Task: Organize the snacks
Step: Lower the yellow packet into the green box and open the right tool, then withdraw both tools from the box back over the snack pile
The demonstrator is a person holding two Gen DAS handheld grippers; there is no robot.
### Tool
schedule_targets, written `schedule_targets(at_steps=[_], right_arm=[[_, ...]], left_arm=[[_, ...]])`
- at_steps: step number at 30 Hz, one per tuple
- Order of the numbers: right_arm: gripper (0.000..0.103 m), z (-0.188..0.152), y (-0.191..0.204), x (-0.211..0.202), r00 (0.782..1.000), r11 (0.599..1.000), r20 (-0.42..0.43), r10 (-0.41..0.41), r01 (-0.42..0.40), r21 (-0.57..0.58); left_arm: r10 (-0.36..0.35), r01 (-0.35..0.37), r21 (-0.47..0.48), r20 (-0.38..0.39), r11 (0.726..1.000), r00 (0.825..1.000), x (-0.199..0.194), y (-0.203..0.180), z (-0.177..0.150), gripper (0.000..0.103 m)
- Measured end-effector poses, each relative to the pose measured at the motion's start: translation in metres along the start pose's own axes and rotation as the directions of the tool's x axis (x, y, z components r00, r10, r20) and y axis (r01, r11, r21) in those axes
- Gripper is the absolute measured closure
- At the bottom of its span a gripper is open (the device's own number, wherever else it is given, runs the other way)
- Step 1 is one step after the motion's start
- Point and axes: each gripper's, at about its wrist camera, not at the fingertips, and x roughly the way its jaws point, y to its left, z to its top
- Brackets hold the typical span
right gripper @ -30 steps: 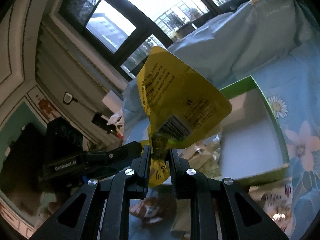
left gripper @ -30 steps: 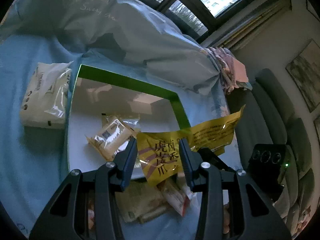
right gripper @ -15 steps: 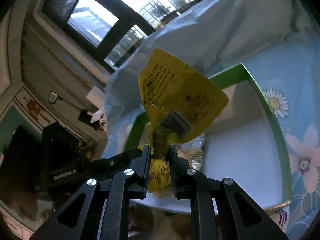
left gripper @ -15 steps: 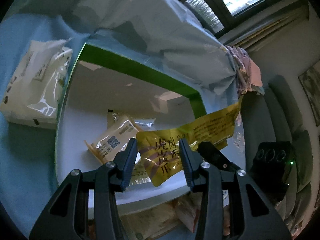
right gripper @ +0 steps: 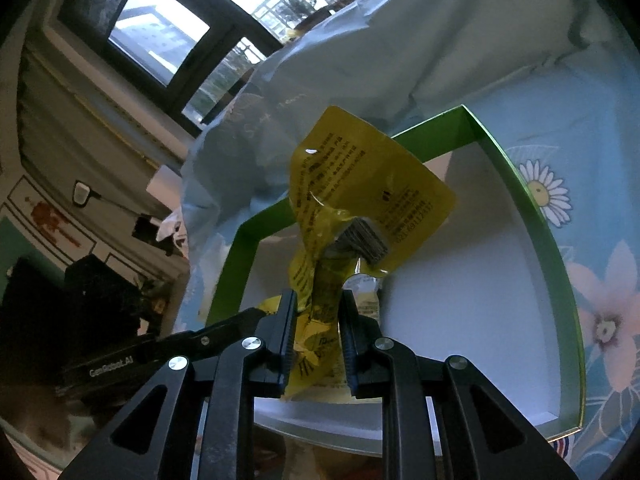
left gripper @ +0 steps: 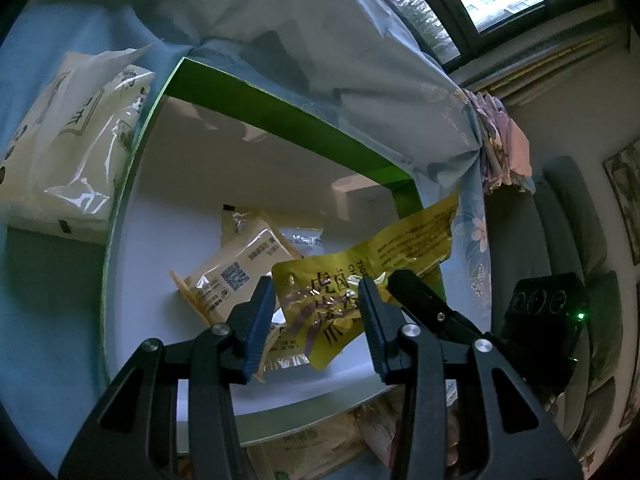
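Observation:
My right gripper (right gripper: 318,336) is shut on the lower part of a crumpled yellow snack packet (right gripper: 360,196), which stands up over the white inside of a green-walled box (right gripper: 520,184). In the left wrist view the same yellow packet (left gripper: 360,264) hangs just above the box floor, near the front right corner of the box (left gripper: 280,108). My left gripper (left gripper: 316,320) is open; its pads frame the packet's end without pressing it. Beige snack packets (left gripper: 236,272) lie on the box floor beside it.
A wrapped tissue pack (left gripper: 68,136) lies left of the box on the blue bedsheet. A bunched blue duvet (left gripper: 320,40) rises behind the box. Loose snack packets (left gripper: 312,440) lie in front of the near wall. A grey sofa (left gripper: 560,220) stands to the right.
Both grippers have come down and closer to the box. The yellow packet has sunk from above the front wall to low over the box floor. Both grips look unchanged.

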Motion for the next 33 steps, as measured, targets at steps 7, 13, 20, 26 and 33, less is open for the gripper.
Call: schedule_targets(at_steps=[7,13,20,26,33], right_arm=[[0.080,0.000,0.002,0.002,0.997,0.997,-0.008,-0.071,0.071,-0.027],[0.069,0.000,0.002,-0.003,0.987,0.987,0.008,-0.158,0.158,-0.042],[0.052,-0.002,0.012,-0.023,0.971,0.969,0.065,-0.228,0.233,-0.084],[0.046,-0.007,0.025,-0.050,0.950,0.946,0.125,-0.286,0.300,-0.122],[0.037,-0.014,0.039,-0.077,0.927,0.921,0.178,-0.330,0.358,-0.153]], left_arm=[[0.008,-0.008,-0.001,0.009,1.000,1.000,-0.001,-0.001,-0.001,0.061],[0.036,-0.036,0.012,0.042,0.999,0.998,-0.008,-0.006,-0.001,0.044],[0.094,-0.099,0.063,0.077,0.993,0.993,-0.016,-0.019,-0.004,0.024],[0.117,-0.129,0.096,0.122,0.987,0.986,-0.028,-0.025,-0.007,0.018],[0.185,-0.213,0.142,0.185,0.967,0.965,-0.050,-0.039,-0.015,0.011]])
